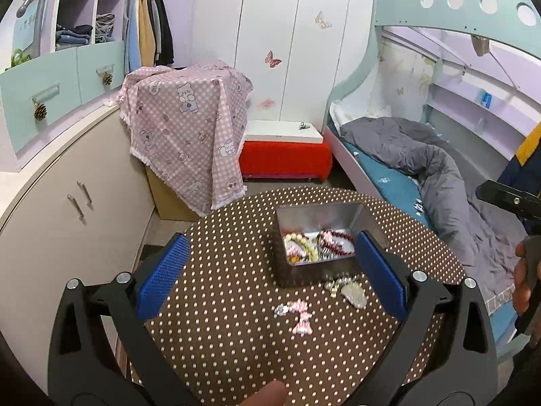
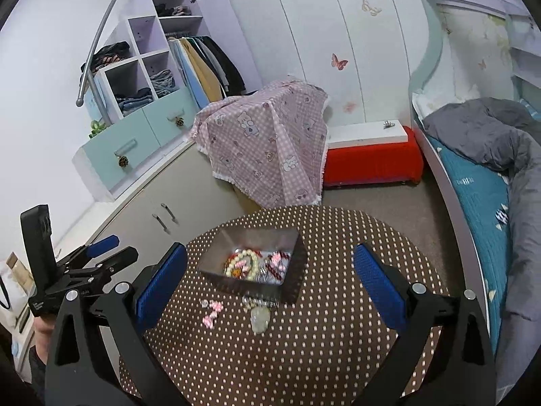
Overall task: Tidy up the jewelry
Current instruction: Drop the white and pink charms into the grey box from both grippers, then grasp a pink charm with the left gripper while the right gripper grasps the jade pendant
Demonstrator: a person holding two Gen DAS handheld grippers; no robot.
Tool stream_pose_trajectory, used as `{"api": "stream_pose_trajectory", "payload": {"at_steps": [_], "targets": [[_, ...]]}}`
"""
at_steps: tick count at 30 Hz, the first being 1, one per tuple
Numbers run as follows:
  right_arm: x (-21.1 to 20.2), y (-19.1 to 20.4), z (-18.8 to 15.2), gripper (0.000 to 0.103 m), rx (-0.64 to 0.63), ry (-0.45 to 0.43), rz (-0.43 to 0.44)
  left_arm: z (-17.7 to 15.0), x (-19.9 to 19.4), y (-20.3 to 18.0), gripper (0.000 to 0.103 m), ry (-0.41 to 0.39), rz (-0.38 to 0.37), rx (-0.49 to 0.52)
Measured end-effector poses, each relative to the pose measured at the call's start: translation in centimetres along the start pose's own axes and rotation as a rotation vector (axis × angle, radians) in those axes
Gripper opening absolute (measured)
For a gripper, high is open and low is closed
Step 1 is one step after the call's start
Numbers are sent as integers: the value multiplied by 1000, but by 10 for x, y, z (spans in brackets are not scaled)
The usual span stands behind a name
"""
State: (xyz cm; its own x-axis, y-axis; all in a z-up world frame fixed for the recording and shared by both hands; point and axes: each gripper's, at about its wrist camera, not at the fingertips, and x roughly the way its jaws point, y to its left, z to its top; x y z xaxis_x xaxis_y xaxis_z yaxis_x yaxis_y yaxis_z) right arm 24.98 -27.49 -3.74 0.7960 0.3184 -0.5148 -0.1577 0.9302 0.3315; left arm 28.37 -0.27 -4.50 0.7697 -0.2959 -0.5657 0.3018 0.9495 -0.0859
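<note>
Left wrist view: both tools, left (image 1: 270,267) and right (image 2: 270,280), hang spread apart and empty above the dotted surface (image 1: 219,355). Beads fill the tin (image 1: 316,213); pink bows (image 1: 301,314) and a brooch (image 1: 353,296) lie just before it, unobstructed.

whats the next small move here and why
Probably lower the open left hand-held gripper onto the pink bow clips. They lie loose on the dotted table outside the metal tin, which already holds beads, and nothing is gripped.
</note>
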Motion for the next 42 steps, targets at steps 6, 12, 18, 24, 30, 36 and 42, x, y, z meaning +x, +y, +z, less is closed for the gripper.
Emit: {"api": "stream_pose_trajectory", "payload": {"at_steps": [6, 12, 18, 24, 30, 36, 42], "targets": [[1, -11, -23, 95, 9, 38, -42, -23, 6, 1, 96, 48, 34, 19], [9, -23, -48, 95, 33, 91, -66, -46, 16, -3, 96, 99, 45, 58], [20, -30, -68, 95, 47, 143, -85, -73, 37, -19, 96, 166, 35, 115], [30, -38, -85, 95, 67, 190, -105, -89, 65, -30, 96, 233, 36, 142], [35, -44, -103, 95, 87, 226, -108, -97, 86, -33, 96, 273, 54, 138], [38, -38, -106, 95, 69, 235, -117, -96, 102, -32, 71, 302, 33, 104], [44, -32, -107, 95, 56, 245, -122, -93, 102, -34, 26, 285, -24, 92]]}}
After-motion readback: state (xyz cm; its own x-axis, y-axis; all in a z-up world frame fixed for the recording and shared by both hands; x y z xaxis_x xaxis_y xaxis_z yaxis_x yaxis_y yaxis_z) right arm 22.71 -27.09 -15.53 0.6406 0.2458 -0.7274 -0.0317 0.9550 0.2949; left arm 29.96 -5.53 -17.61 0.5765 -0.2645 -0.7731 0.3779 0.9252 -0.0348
